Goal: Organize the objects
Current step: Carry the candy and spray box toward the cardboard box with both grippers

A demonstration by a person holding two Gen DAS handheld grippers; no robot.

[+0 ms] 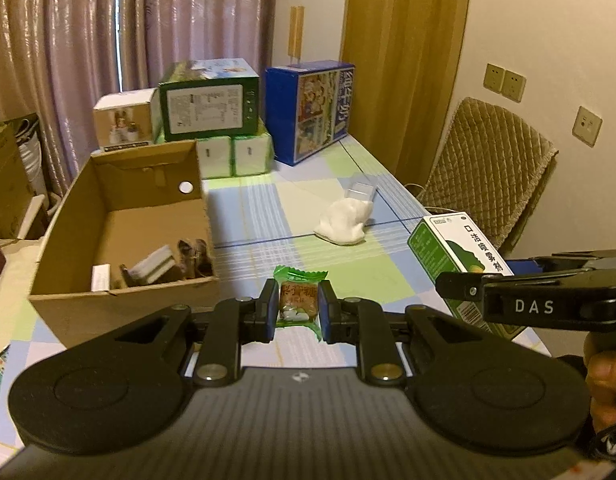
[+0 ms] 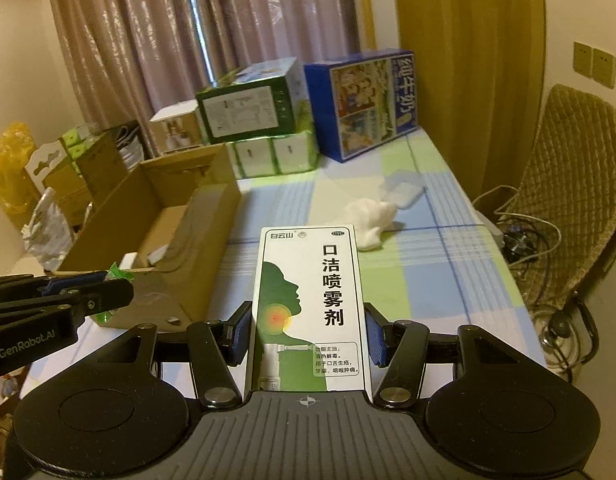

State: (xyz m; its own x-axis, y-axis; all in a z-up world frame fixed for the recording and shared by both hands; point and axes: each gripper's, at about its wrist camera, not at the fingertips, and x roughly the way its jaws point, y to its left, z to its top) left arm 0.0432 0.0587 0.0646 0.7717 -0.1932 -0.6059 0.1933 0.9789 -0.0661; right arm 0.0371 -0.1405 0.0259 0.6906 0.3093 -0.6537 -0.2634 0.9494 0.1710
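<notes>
Dim warm indoor light, pale daylight slit between the curtains (image 1: 120, 24), fisheye bending at edges, soft grainy detail

Spray box (image 2: 308, 308): we lose its near end behind the gripper body.
Cardboard box (image 1: 120, 232): contents too jumbled for us to identify.
Snack print (image 1: 298, 296): blurred.

This is a room in a home. Long pinkish curtains (image 1: 68, 40) cover the far window, and a checked cloth covers the table (image 1: 347, 184). A chair with a quilted cover (image 1: 491, 168) stands at the right by wall sockets (image 1: 503, 82). Grocery cartons (image 1: 308, 108) sit stacked at the far end, with bags and boxes (image 2: 60, 184) piled at the left.
</notes>
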